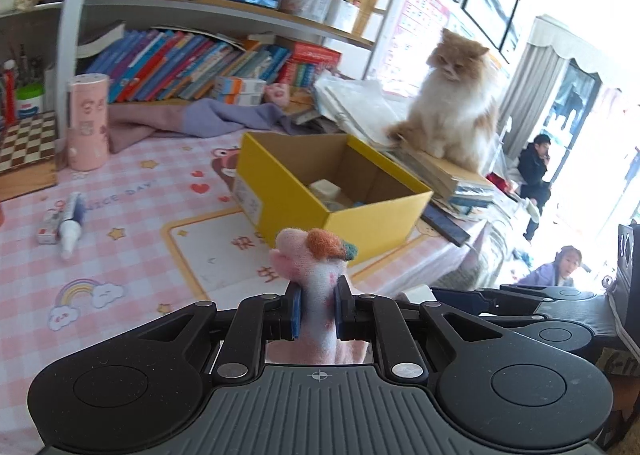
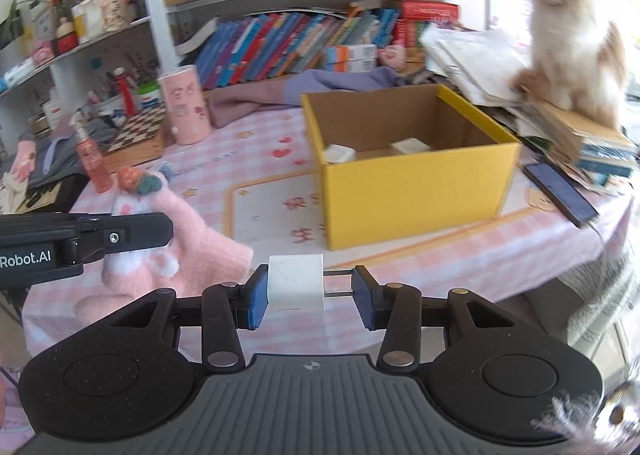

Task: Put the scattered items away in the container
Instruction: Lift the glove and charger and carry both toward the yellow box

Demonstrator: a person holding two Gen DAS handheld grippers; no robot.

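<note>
Right wrist view: right hand-held gripper clamps white charger plug before yellow box.

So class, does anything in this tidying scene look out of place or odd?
Yes: a cat sits on the slumping stack of books and papers right beside the yellow box, watching. A dark book also juts over the table edge.

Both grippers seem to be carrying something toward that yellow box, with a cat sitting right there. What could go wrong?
The cat sits on the book pile beside the yellow box and might paw at things coming in.

The right gripper holds the white plug by one pad and its prongs, so it could slip.

The left gripper pinches only part of the pink glove; its loose end could catch the box rim.
</note>
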